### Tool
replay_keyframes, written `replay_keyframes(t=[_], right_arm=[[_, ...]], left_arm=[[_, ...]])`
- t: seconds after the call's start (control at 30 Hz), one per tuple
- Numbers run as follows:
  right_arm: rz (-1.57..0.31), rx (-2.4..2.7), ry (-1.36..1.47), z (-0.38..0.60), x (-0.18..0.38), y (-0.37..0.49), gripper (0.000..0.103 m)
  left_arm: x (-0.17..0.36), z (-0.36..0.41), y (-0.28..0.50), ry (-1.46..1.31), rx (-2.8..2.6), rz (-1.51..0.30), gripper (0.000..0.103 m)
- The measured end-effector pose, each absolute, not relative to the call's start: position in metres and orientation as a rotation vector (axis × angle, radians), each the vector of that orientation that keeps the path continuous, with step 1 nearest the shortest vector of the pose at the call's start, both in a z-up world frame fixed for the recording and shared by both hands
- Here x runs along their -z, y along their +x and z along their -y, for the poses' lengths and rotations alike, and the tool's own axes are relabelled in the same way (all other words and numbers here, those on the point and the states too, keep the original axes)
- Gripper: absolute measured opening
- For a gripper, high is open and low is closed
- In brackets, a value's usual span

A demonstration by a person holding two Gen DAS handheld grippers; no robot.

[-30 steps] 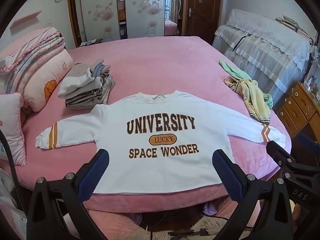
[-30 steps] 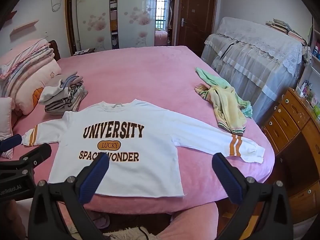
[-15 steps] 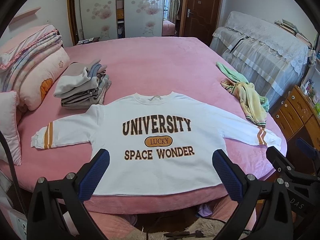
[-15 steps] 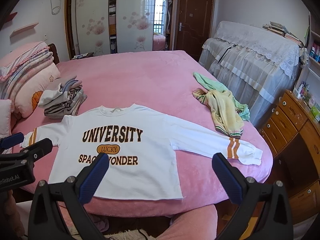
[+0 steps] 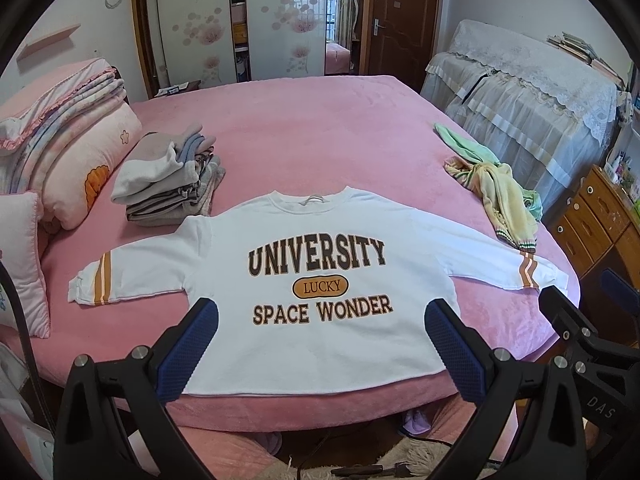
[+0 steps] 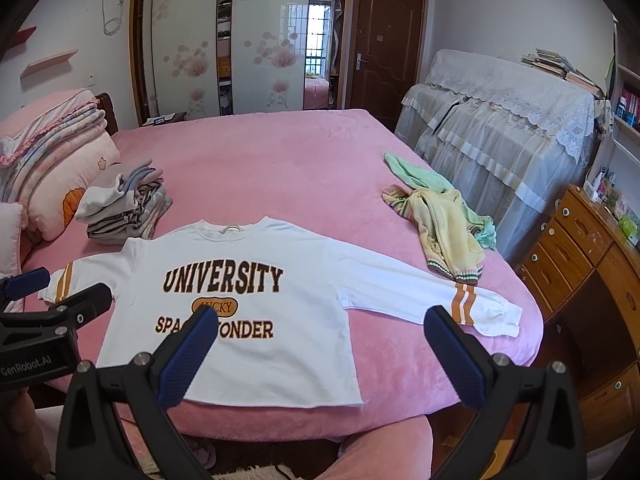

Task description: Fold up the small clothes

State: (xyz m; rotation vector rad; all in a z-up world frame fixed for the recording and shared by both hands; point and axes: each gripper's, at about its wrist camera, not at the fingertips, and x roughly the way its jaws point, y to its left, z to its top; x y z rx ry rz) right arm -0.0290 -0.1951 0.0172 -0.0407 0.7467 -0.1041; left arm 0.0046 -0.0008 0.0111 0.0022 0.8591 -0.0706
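Observation:
A white sweatshirt (image 5: 320,320) (image 6: 248,344) printed UNIVERSITY lies flat, face up, on the pink bed (image 5: 320,132), with both sleeves spread out and its hem at the near edge. My left gripper (image 5: 320,348) hangs open above and in front of the hem, holding nothing. Over the shirt's right half my right gripper (image 6: 320,356) is open too and holds nothing. Each gripper shows at the edge of the other's view.
A stack of folded clothes (image 5: 168,184) sits at the left by pillows and a folded quilt (image 5: 60,128). A crumpled yellow and green garment (image 6: 444,220) lies on the bed's right side. A wooden drawer unit (image 6: 580,272) and a lace-covered piece of furniture (image 6: 500,128) stand right.
Both grippers have drawn back and up a little, so the shirt sits lower and smaller in view. The sweatshirt itself has not moved, and both grippers stay open.

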Motion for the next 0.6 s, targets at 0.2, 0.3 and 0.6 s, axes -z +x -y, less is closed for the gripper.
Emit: replay_keyframes(t=[0.2, 0.3, 0.6], right_arm=[[-0.744, 0.106, -0.04, 0.195, -0.0175, -0.0297, 0.103], [-0.737, 0.107, -0.04, 0.1944, -0.0154, -0.0321, 0.103], [-0.724, 0.112, -0.036, 0.1994, -0.0184, -0.0329, 0.103]], left_arm=[[-0.0159, -0.0019, 0.0037, -0.03, 0.09, -0.839, 0.103], [-0.0169, -0.0043, 0.0041, -0.051, 0.106, -0.834, 0.103], [-0.0178, -0.0045, 0.0037, -0.045, 0.1, -0.827, 0.103]])
